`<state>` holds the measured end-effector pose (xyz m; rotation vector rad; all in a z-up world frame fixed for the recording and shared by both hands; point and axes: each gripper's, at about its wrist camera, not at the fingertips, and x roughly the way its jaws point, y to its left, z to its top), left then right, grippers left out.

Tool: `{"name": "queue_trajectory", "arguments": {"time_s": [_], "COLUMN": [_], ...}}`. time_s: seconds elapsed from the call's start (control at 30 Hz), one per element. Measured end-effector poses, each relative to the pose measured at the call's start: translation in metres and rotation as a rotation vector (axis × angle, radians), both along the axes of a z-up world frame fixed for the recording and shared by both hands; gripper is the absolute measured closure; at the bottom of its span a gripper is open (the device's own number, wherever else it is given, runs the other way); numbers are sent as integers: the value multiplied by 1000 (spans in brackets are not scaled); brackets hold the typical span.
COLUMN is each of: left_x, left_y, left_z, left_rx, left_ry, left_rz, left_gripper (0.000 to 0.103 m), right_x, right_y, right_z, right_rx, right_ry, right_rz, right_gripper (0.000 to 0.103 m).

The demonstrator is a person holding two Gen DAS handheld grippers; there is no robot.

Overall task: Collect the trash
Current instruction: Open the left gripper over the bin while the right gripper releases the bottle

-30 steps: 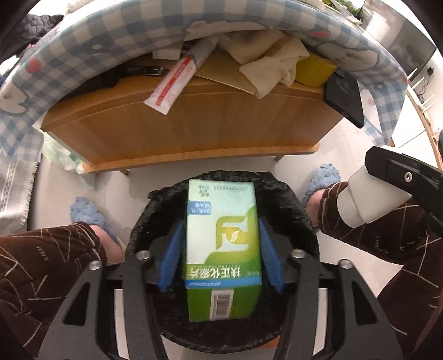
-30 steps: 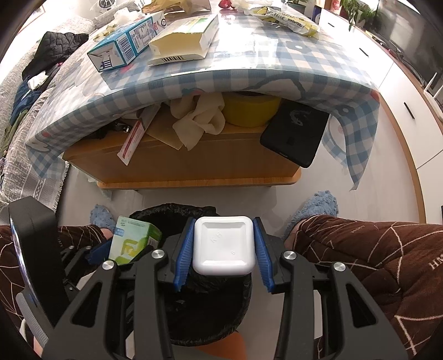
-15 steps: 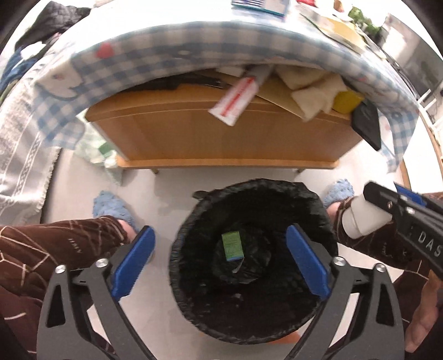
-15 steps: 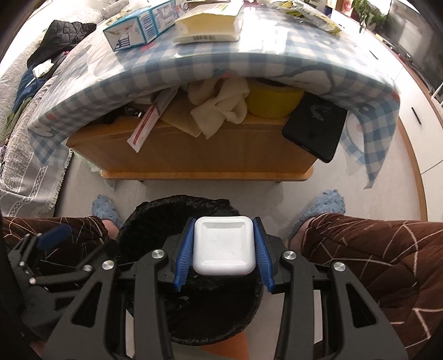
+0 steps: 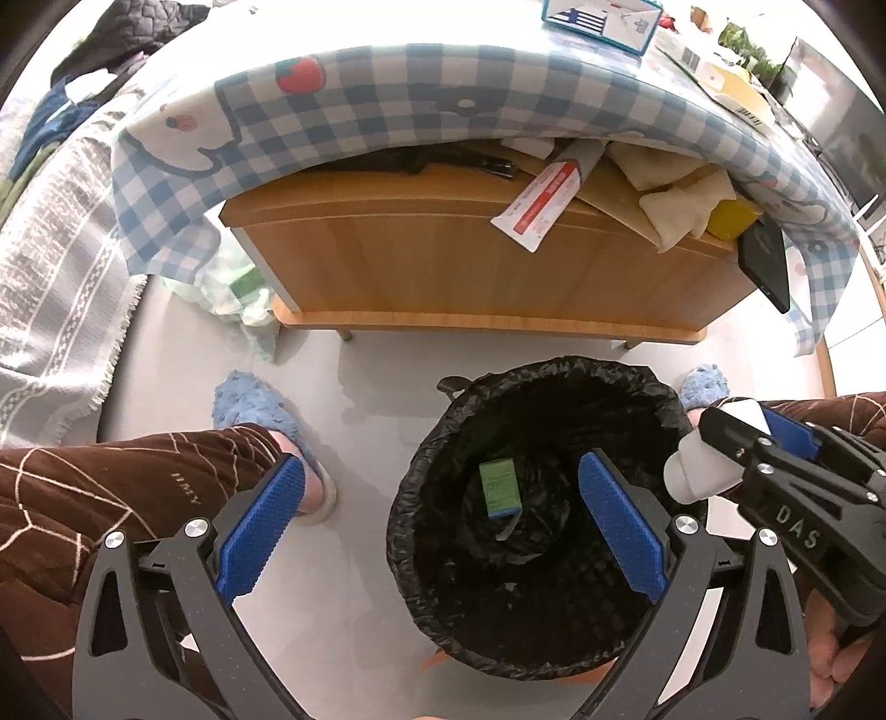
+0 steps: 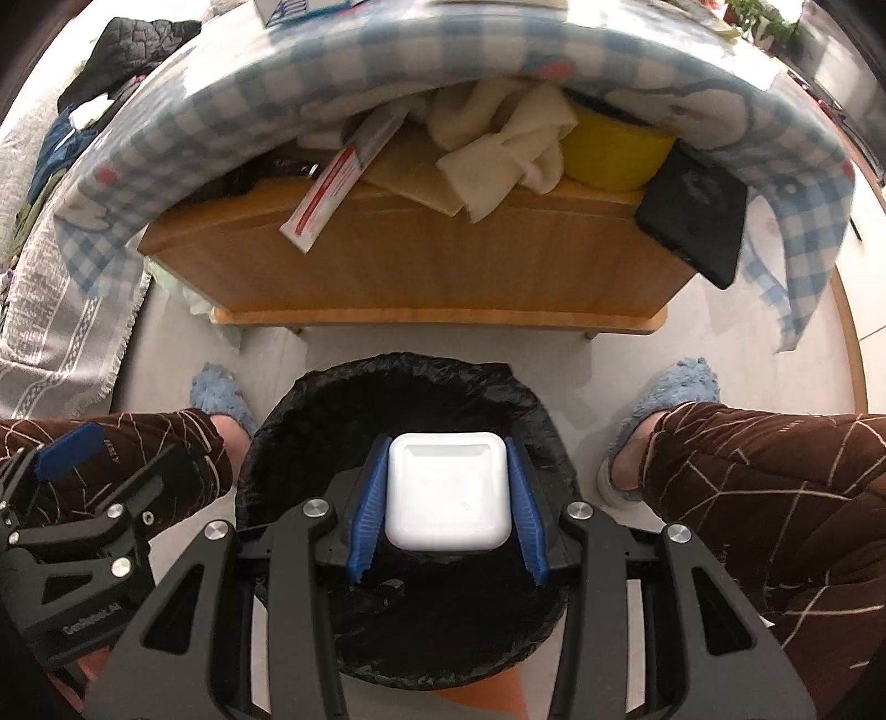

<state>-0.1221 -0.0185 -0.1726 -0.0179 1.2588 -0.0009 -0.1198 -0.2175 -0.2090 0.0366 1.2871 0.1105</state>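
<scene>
A bin lined with a black bag (image 5: 421, 498) stands on the floor between a person's legs. A green box (image 5: 499, 488) lies at its bottom. My left gripper (image 5: 440, 518) hangs wide open and empty, shifted left of the bin, with one blue pad over the bin and the other by a slipper. My right gripper (image 6: 447, 501) is shut on a white square container (image 6: 447, 490) held over the bin's mouth (image 6: 310, 404). In the left wrist view that white container (image 5: 700, 473) shows at the bin's right rim in the right gripper (image 5: 769, 443).
A low wooden table (image 5: 443, 260) under a blue checked cloth (image 5: 387, 94) stands just beyond the bin; a red-and-white packet (image 5: 540, 202), cream cloth (image 6: 498, 149), yellow tub (image 6: 609, 149) and black pouch (image 6: 695, 213) crowd its shelf. Boxes (image 5: 601, 16) lie on top. Blue slippers (image 5: 266, 410) flank the bin.
My left gripper opened and the green box dropped into the bin; that gripper then drifted left. My right gripper, still holding the white container, came lower over the bin.
</scene>
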Motion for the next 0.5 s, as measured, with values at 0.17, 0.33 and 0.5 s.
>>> {"name": "queue_trajectory", "arguments": {"time_s": [0.17, 0.33, 0.5], "left_x": [-2, -2, -1], "left_y": [5, 10, 10], "left_z": [-4, -7, -7], "left_rx": [5, 3, -1], "left_ry": [9, 21, 23], "left_rz": [3, 15, 16], "left_gripper": [6, 6, 6], "right_x": [2, 4, 4], "right_y": [5, 10, 11], "right_z": [-8, -12, -12], "right_rx": [-1, -9, -23], "right_ry": [23, 34, 29], "right_rz": [0, 11, 10], "right_gripper": [64, 64, 43]}}
